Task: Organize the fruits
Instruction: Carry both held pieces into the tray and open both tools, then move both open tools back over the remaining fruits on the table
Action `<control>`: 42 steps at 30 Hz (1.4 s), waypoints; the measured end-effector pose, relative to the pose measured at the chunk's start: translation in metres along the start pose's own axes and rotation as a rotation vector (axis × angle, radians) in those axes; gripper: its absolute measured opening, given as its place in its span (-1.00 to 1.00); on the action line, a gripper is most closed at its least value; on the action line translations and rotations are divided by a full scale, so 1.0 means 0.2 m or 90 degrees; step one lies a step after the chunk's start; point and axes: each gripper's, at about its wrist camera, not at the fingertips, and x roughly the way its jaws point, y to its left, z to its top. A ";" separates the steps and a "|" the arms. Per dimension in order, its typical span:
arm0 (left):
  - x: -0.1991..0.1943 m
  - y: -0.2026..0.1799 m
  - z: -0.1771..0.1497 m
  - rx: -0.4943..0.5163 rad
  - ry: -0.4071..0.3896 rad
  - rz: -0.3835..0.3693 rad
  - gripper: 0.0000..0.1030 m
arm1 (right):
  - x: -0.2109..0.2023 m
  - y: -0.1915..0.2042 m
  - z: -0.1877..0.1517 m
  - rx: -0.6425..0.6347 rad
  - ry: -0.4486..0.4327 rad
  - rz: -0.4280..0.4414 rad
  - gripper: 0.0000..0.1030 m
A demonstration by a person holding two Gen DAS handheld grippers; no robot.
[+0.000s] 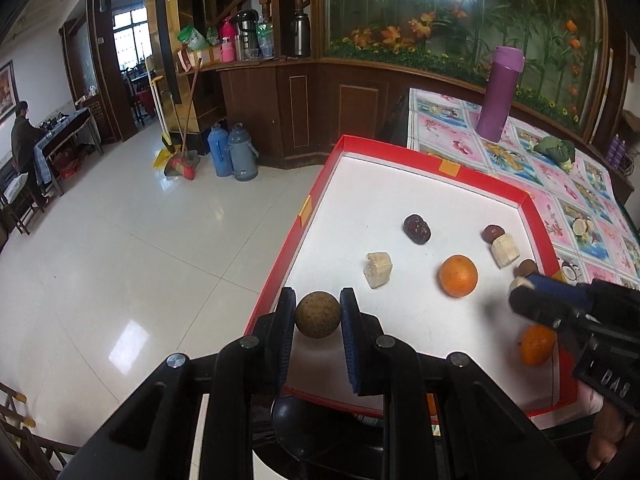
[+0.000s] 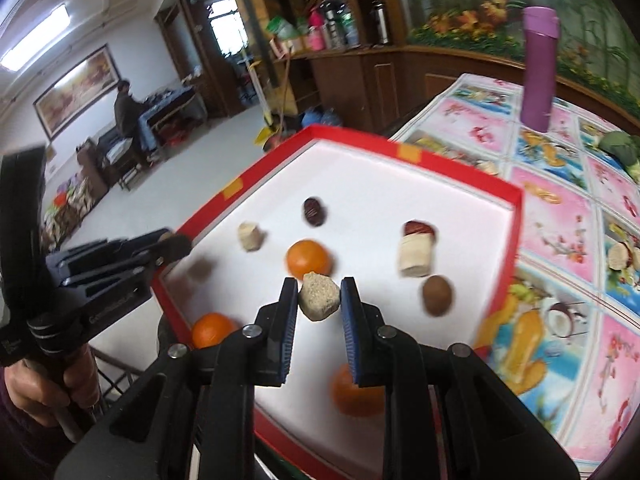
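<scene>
Brown ball fruit [image 1: 318, 314] was clamped in left hand-held gripper [image 1: 318, 316] over tray's [image 1: 320, 184] near-left rim. Pale chunk [image 2: 319, 296] was clamped in right hand-held gripper [image 2: 319, 300] above tray floor, just before an orange [image 2: 308, 257]. Tray sat on the bench [image 2: 560, 208].

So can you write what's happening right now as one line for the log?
left gripper: shut on round brown fruit | right gripper: shut on pale chunk | both over red tray | oranges, dates in tray
</scene>
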 end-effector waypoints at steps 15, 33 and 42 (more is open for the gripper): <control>0.10 -0.02 -0.03 0.020 0.038 0.046 -0.58 | 0.16 0.09 -0.05 -0.008 0.082 -0.014 -0.54; 0.08 -0.05 -0.02 0.038 0.039 0.085 -0.37 | 0.15 0.11 -0.06 -0.055 0.089 -0.047 -0.30; -0.04 -0.14 0.05 0.059 -0.009 0.102 -0.20 | -0.03 -0.02 0.00 -0.027 0.004 -0.016 -0.12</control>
